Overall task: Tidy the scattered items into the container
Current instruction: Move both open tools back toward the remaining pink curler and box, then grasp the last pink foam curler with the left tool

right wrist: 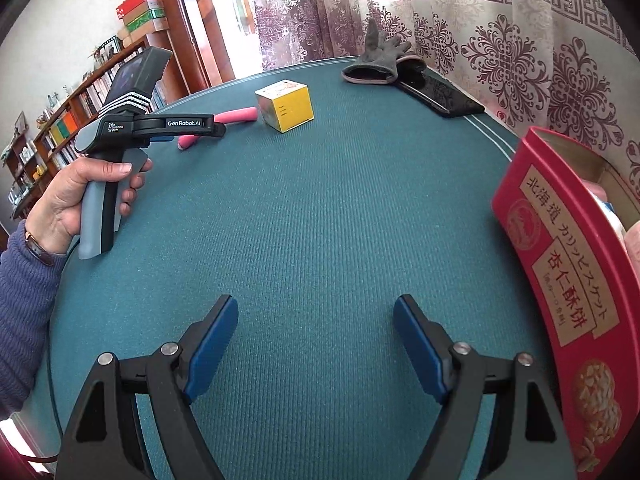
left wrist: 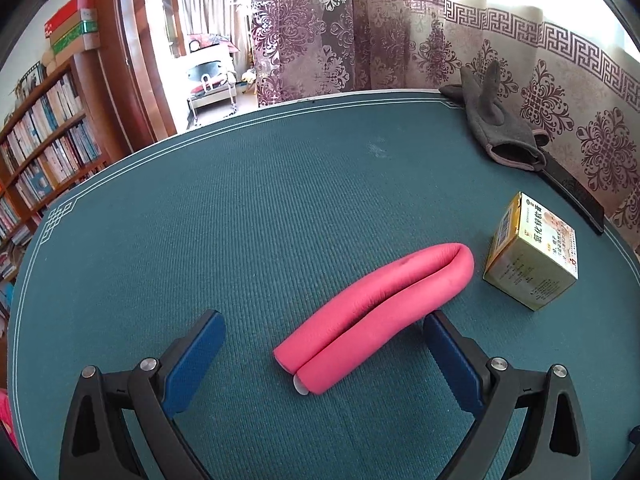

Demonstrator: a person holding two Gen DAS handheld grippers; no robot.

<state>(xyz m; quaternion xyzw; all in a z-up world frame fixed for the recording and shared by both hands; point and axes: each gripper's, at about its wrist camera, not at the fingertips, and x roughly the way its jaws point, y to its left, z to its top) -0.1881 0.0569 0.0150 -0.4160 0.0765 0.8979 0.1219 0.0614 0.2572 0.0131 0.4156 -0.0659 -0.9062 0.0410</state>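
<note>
While L gripper (left wrist: 324,334) gapes round pink roller (left wrist: 372,312) | R gripper (right wrist: 316,320) apart, empty

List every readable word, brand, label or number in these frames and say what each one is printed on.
"GenRobot.AI": side of the left gripper.
"Data Acquisition System": small print on the same gripper's body.
"北海道" and "杏仁酥饼": side of the red container; the Japanese line between them and the small bracketed text are too distorted to read.
"氧化锌软膏": face of the small yellow box; its fine print is too small.
Book spines on the bookshelf: unreadable.
</note>
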